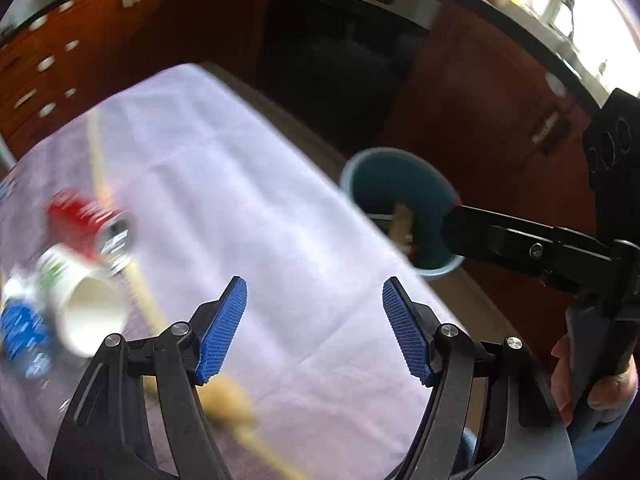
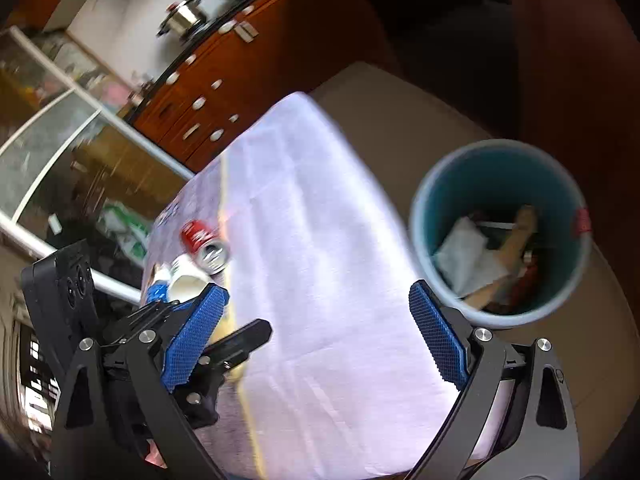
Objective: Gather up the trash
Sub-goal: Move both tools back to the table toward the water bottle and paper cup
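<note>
My left gripper (image 1: pixel 315 282) is open above a white tablecloth (image 1: pixel 248 200), with nothing between its blue pads. To its left, blurred, lie a red can (image 1: pixel 86 226), a white cup (image 1: pixel 86 312) on its side and a blue wrapper-like item (image 1: pixel 24 332). A round bin (image 1: pixel 396 184) with a teal inside stands off the table's right edge. My right gripper (image 2: pixel 316 292) is open and empty over the cloth, left of the bin (image 2: pixel 500 160), which holds white paper (image 2: pixel 464 256) and wooden bits (image 2: pixel 520 232). The can (image 2: pixel 200 236) and cup (image 2: pixel 188 278) lie far left.
A thin tan strip (image 1: pixel 148 300) runs along the cloth near the trash. Brown cabinets (image 2: pixel 224 92) and a dark oven (image 1: pixel 336 52) stand behind the table. A glass door (image 2: pixel 60 140) is at left. A hand (image 1: pixel 592 384) grips the right tool's handle.
</note>
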`<state>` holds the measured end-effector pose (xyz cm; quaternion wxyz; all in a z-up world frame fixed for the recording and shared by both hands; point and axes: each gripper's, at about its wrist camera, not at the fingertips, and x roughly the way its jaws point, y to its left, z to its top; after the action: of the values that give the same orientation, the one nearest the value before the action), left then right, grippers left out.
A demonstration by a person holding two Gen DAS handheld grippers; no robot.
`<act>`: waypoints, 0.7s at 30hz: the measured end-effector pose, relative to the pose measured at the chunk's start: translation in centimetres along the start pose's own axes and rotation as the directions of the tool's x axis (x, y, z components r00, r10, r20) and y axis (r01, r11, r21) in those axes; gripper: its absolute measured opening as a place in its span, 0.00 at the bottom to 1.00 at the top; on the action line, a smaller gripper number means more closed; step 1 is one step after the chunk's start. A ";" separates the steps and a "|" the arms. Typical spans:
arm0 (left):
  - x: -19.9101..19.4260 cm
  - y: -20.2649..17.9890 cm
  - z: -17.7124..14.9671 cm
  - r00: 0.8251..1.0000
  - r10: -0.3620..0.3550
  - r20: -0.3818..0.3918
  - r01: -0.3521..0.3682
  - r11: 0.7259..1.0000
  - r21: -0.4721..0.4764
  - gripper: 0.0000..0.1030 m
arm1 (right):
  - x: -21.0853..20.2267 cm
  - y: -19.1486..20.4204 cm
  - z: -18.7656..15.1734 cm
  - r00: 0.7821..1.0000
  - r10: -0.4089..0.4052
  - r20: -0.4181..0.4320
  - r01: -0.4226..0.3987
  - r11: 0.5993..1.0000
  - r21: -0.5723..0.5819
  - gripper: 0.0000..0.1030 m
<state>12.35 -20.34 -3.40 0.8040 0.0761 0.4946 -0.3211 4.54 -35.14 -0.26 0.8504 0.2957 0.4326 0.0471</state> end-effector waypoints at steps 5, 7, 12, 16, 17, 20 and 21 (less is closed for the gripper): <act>-3.7 5.7 -2.9 0.996 0.088 -0.001 -0.088 0.991 -0.105 0.70 | 2.5 5.0 -1.2 0.998 0.026 -0.057 -0.029 0.998 -0.060 0.87; -4.7 7.2 -3.8 0.994 0.109 0.001 -0.108 0.985 -0.137 0.70 | 3.7 7.0 -1.7 0.996 0.032 -0.085 -0.039 0.995 -0.090 0.87; -7.4 11.9 -5.5 0.984 0.175 0.010 -0.169 0.961 -0.221 0.70 | 6.2 11.6 -2.4 0.989 0.037 -0.145 -0.061 0.985 -0.164 0.87; -9.0 15.5 -7.0 0.978 0.207 0.018 -0.194 0.939 -0.283 0.74 | 8.3 14.3 -2.7 0.983 0.021 -0.184 -0.063 0.972 -0.225 0.87; -9.1 16.2 -7.2 0.978 0.210 0.017 -0.195 0.934 -0.298 0.75 | 8.9 15.0 -2.7 0.981 0.014 -0.194 -0.061 0.968 -0.242 0.87; -8.7 18.6 -7.6 0.981 0.194 0.010 -0.178 0.918 -0.354 0.76 | 10.8 16.2 -2.6 0.977 -0.008 -0.213 -0.054 0.958 -0.283 0.87; -8.5 19.2 -7.6 0.982 0.187 0.006 -0.172 0.913 -0.370 0.76 | 11.4 16.4 -2.5 0.975 -0.012 -0.220 -0.054 0.955 -0.293 0.87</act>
<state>15.46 1.77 -3.82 0.8400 -0.0374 0.5203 -0.1493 12.64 -16.67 -0.49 0.8316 0.1619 0.5087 0.1531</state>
